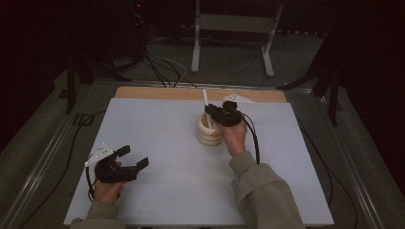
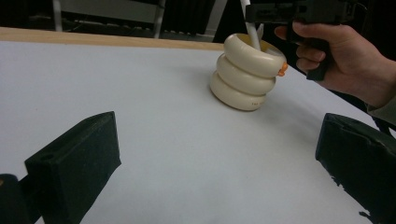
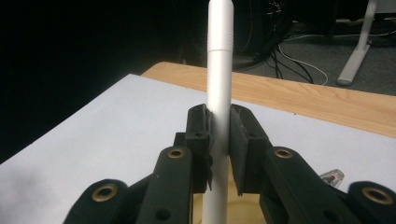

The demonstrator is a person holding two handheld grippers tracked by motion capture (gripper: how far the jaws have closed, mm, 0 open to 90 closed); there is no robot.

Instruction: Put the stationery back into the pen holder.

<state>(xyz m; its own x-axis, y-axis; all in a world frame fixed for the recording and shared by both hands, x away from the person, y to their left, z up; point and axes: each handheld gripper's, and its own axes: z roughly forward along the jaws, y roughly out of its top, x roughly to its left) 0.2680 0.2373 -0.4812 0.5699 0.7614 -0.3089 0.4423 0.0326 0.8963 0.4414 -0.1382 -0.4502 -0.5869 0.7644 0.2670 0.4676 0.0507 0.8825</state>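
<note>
A cream holder (image 1: 208, 130) made of three stacked rings stands near the table's middle, with a small orange bit at its side (image 2: 282, 70). My right gripper (image 1: 210, 110) hovers over its mouth, shut on a white pen (image 3: 218, 93) that stands upright, its lower end inside the holder (image 2: 246, 70). The pen (image 1: 206, 101) rises above the jaws. My left gripper (image 1: 133, 158) rests open at the table's near left, nothing between its jaws; in the left gripper view its fingers (image 2: 74, 168) frame the bare mat.
A white mat (image 1: 157, 181) covers the table, with a wooden strip (image 1: 162, 92) along the far edge. A small white card (image 1: 238, 98) lies at the far edge behind the holder. A white frame's legs (image 1: 196, 47) and cables lie on the floor beyond.
</note>
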